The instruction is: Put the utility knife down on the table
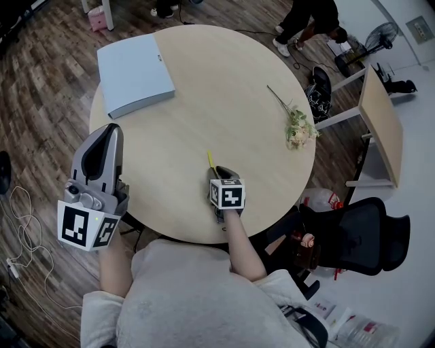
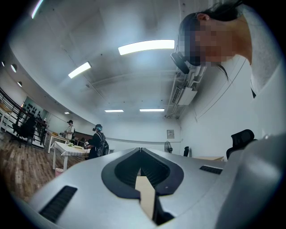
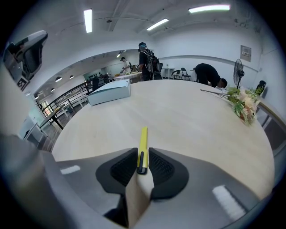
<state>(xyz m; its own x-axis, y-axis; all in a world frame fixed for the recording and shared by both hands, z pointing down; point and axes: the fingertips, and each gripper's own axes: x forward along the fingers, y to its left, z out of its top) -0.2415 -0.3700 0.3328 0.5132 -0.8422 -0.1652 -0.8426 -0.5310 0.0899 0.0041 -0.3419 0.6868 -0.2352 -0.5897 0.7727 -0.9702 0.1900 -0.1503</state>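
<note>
A slim yellow utility knife [image 3: 143,145] sticks forward out of my right gripper [image 3: 142,155], which is shut on it low over the round wooden table [image 3: 187,120]. In the head view the knife's yellow tip [image 1: 211,160] shows just past that gripper [image 1: 217,173], near the table's front edge. My left gripper [image 1: 109,136] is raised off the table's left side and points upward. Its jaws [image 2: 140,150] meet, with nothing between them.
A light blue closed box [image 1: 134,73] lies at the table's far left, and a dried flower sprig [image 1: 296,126] lies near its right edge. A black office chair [image 1: 367,234] and a small side table [image 1: 382,122] stand to the right. A person [image 1: 309,20] bends beyond the table.
</note>
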